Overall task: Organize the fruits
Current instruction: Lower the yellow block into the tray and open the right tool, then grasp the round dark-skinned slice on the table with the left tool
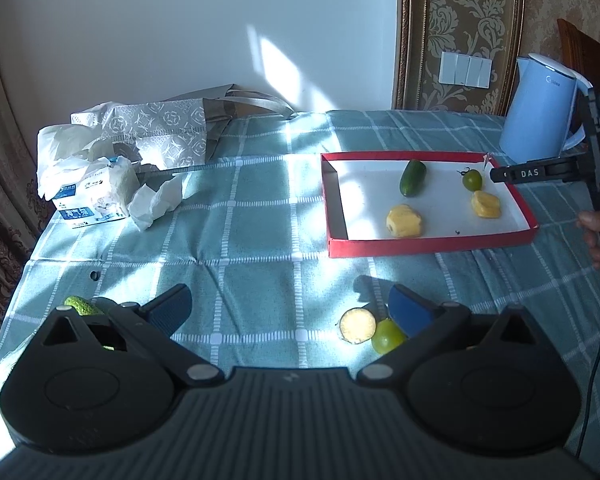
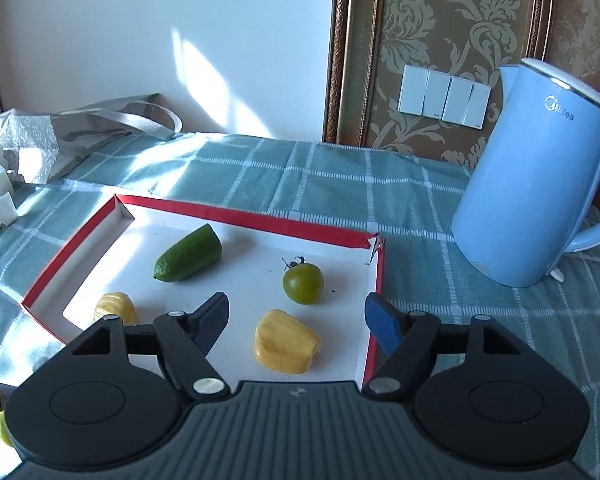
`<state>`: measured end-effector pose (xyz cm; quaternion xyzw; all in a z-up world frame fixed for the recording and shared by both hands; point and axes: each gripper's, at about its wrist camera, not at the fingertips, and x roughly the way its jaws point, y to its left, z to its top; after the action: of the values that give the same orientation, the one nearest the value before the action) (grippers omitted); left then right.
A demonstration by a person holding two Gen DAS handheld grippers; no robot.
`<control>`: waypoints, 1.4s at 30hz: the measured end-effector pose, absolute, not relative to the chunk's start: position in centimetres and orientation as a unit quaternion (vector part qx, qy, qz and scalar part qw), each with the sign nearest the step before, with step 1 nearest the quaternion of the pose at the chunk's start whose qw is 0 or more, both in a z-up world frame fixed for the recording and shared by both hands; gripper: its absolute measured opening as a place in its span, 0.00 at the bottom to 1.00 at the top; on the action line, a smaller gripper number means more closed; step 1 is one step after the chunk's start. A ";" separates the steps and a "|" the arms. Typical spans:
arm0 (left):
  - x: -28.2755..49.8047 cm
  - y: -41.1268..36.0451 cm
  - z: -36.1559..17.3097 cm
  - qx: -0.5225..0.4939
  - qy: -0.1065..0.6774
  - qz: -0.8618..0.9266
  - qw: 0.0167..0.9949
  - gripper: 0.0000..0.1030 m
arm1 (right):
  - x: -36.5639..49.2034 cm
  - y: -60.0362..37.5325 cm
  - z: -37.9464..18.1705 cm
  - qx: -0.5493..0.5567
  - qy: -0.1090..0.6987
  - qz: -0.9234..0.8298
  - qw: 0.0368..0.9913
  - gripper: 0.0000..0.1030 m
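Hovering over near right corner of red tray (image 2: 228,216), right gripper (image 2: 298,316) with jaws spread wide, nothing between pads; yellow fruit piece (image 2: 286,342) lying loose on tray floor just below and between the fingers, not touched. Left gripper (image 1: 290,310) likewise wide open and empty, low over teal checked counter (image 1: 236,216).

Already in tray: cucumber piece (image 2: 188,254), green tomato (image 2: 303,283), second yellow piece (image 2: 118,306) at near left. Left outside, on counter: cut round slice (image 1: 357,325) touching a green round fruit (image 1: 388,335), both just beside left gripper's right finger; another green piece (image 1: 82,305) half hidden behind its left finger.

Risks, as judged: right finger sits close to tray's right wall, so a careless pull-back could catch the torn corner and drag the light tray. Slice and round fruit touching, so closing on one may nudge or roll the other; round fruit likely to squirt from flat pads. Blue kettle (image 2: 540,184) near tray's right side, in sweep path of a wide swing.

Pose: both grippers angled down and forward, roughly level side to side; part of a hand (image 1: 592,232) visible gripping the right tool's handle.
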<state>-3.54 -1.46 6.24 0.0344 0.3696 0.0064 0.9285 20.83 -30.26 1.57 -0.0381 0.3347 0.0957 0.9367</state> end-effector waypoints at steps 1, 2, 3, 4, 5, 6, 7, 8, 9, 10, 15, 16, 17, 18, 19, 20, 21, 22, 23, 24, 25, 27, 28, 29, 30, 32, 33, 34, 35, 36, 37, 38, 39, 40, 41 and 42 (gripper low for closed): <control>-3.5 -1.5 6.0 0.032 0.370 -0.002 0.928 1.00 | 19.8 -30.6 2.4 -0.030 0.328 0.096 0.940 0.73; -3.5 -1.5 5.9 0.030 0.371 -0.010 0.928 1.00 | 18.6 -30.8 3.1 -0.024 0.324 0.100 0.941 0.73; -3.4 -1.6 5.6 0.028 0.372 -0.018 0.927 1.00 | 17.5 -30.9 3.6 -0.022 0.322 0.106 0.940 0.73; -3.3 -1.7 5.2 0.026 0.373 -0.027 0.927 1.00 | 16.3 -31.0 3.9 -0.023 0.322 0.107 0.940 0.73; -3.2 -1.8 4.9 0.026 0.374 -0.038 0.926 1.00 | 15.1 -31.1 4.1 -0.025 0.323 0.109 0.940 0.76; -3.0 -1.9 4.5 0.028 0.374 -0.046 0.926 1.00 | 14.0 -31.0 4.2 -0.026 0.325 0.113 0.939 0.78; -2.8 -2.1 4.0 0.035 0.376 -0.055 0.924 1.00 | 12.9 -31.1 4.2 -0.026 0.329 0.115 0.937 0.78; -2.6 -2.3 3.6 0.042 0.379 -0.062 0.922 1.00 | 11.9 -31.1 4.1 -0.026 0.334 0.116 0.935 0.78; -2.3 -2.5 3.1 0.053 0.382 -0.074 0.920 1.00 | 10.7 -31.2 3.9 -0.027 0.341 0.116 0.932 0.78; -2.1 -2.7 2.7 0.064 0.383 -0.079 0.918 1.00 | 9.7 -31.1 3.7 -0.027 0.346 0.115 0.931 0.78; -0.9 -3.4 0.4 0.131 0.390 -0.126 0.903 1.00 | 5.7 -30.8 2.5 -0.021 0.375 0.114 0.920 0.78; -0.5 -3.4 0.1 0.146 0.393 -0.144 0.896 0.99 | 5.3 -30.7 2.4 -0.017 0.380 0.117 0.917 0.78; -0.2 -3.4 -0.2 0.161 0.391 -0.160 0.892 0.97 | 4.8 -30.6 2.1 -0.015 0.385 0.120 0.915 0.78; 0.2 -3.3 -0.6 0.177 0.393 -0.185 0.883 0.97 | 4.4 -30.4 2.1 -0.018 0.387 0.119 0.914 0.78; 0.5 -3.3 -0.9 0.190 0.397 -0.206 0.874 0.96 | 4.2 -30.1 2.0 -0.022 0.388 0.118 0.914 0.78; 1.0 -3.3 -1.3 0.206 0.400 -0.223 0.865 0.93 | 3.9 -29.8 2.0 -0.023 0.390 0.119 0.913 0.78; 1.4 -3.3 -1.7 0.224 0.404 -0.244 0.853 0.92 | 3.7 -29.6 2.1 -0.022 0.391 0.120 0.912 0.78; 1.8 -3.3 -2.1 0.241 0.405 -0.261 0.843 0.91 | 3.5 -29.5 2.3 -0.021 0.390 0.118 0.913 0.78; 2.1 -3.3 -2.4 0.255 0.404 -0.270 0.836 0.90 | 3.4 -29.3 2.4 -0.021 0.389 0.116 0.914 0.78; 2.5 -3.4 -2.7 0.271 0.405 -0.283 0.826 0.90 | 3.3 -29.1 2.6 -0.021 0.388 0.115 0.914 0.78; 2.8 -3.4 -3.0 0.282 0.404 -0.291 0.820 0.89 | 3.2 -29.0 2.8 -0.022 0.387 0.111 0.915 0.78; 3.5 -3.5 -3.5 0.305 0.399 -0.310 0.807 0.89 | 3.0 -29.0 3.0 -0.020 0.387 0.103 0.916 0.78; 3.7 -3.6 -3.7 0.311 0.398 -0.321 0.801 0.89 | 2.9 -29.0 3.1 -0.019 0.387 0.099 0.916 0.78; 3.8 -3.6 -3.9 0.319 0.396 -0.330 0.795 0.89 | 2.8 -29.1 3.3 -0.017 0.387 0.092 0.917 0.78; 3.9 -3.8 -4.1 0.329 0.393 -0.344 0.787 0.88 | 2.7 -29.1 3.3 -0.014 0.388 0.087 0.918 0.78; 3.9 -4.0 -4.4 0.347 0.387 -0.367 0.771 0.87 | 2.4 -29.3 3.3 -0.006 0.391 0.075 0.917 0.78; 3.8 -4.3 -4.7 0.361 0.385 -0.376 0.761 0.87 | 2.4 -29.5 3.3 -0.001 0.393 0.070 0.917 0.78; 3.8 -4.4 -5.1 0.374 0.383 -0.383 0.753 0.85 | 2.2 -29.5 3.3 0.004 0.395 0.066 0.916 0.78; 3.8 -4.5 -5.3 0.380 0.383 -0.388 0.747 0.81 | 2.0 -29.6 3.2 0.009 0.395 0.061 0.917 0.78; 4.1 -4.6 -5.7 0.385 0.386 -0.394 0.740 0.76 | 1.8 -29.6 3.2 0.012 0.394 0.058 0.917 0.78; 4.2 -4.6 -5.9 0.385 0.390 -0.398 0.736 0.72 | 1.7 -29.5 3.2 0.012 0.393 0.054 0.918 0.78; 4.5 -4.6 -6.0 0.381 0.394 -0.406 0.732 0.67 | 1.5 -29.5 3.2 0.012 0.392 0.050 0.918 0.78; 4.7 -4.6 -6.0 0.375 0.395 -0.413 0.730 0.61 | 1.4 -29.3 3.2 0.011 0.394 0.046 0.918 0.78; 5.0 -4.7 -6.1 0.372 0.397 -0.417 0.728 0.60 | 1.4 -29.2 3.1 0.012 0.396 0.042 0.917 0.78; 5.2 -4.7 -6.1 0.370 0.397 -0.421 0.726 0.59 | 1.3 -29.2 3.1 0.013 0.397 0.040 0.917 0.78; 5.3 -4.8 -6.1 0.370 0.396 -0.425 0.725 0.58 | 1.2 -29.0 3.0 0.014 0.398 0.038 0.917 0.78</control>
<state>5.26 -4.76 -6.13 0.3698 0.3963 -0.4246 0.7252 1.20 -29.04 3.02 0.0144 0.3979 0.0378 0.9165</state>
